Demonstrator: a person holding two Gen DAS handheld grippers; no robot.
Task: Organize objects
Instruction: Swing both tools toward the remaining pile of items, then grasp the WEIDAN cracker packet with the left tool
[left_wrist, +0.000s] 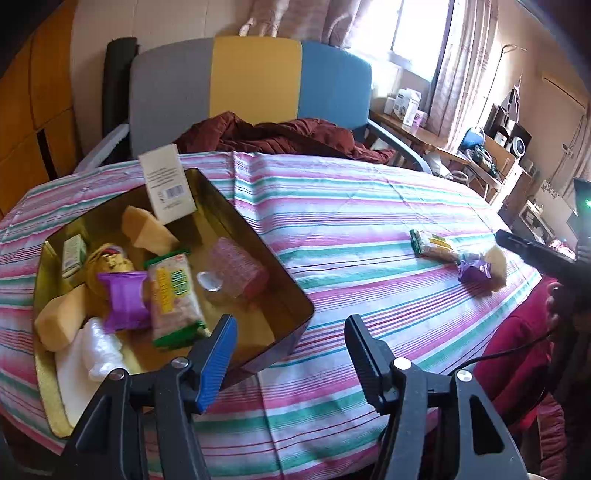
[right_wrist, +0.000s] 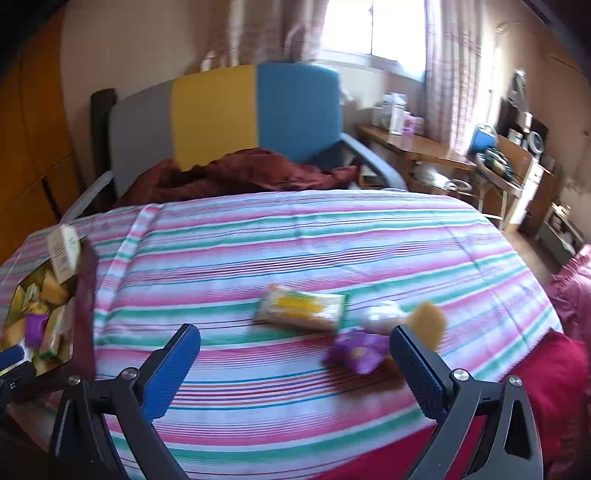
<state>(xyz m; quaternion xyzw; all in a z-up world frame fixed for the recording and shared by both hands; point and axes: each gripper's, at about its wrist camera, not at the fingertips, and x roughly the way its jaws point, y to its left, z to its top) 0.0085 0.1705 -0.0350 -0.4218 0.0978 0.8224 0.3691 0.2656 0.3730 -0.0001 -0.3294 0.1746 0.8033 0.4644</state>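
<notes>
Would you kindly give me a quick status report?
Both claws open, empty: left claw, right claw. Tin part-filled. Cracker pack, purple packet, sponge remain on tablecloth. Path unobstructed.

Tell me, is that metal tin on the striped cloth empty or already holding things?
Holding things. The tin is open-topped with a purple packet, a green-edged cracker pack and yellow sponges inside, though bare floor still shows.

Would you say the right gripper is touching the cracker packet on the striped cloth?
Apart. The right wrist view shows the right gripper open, with bare striped cloth between its fingers and the cracker packet.
</notes>
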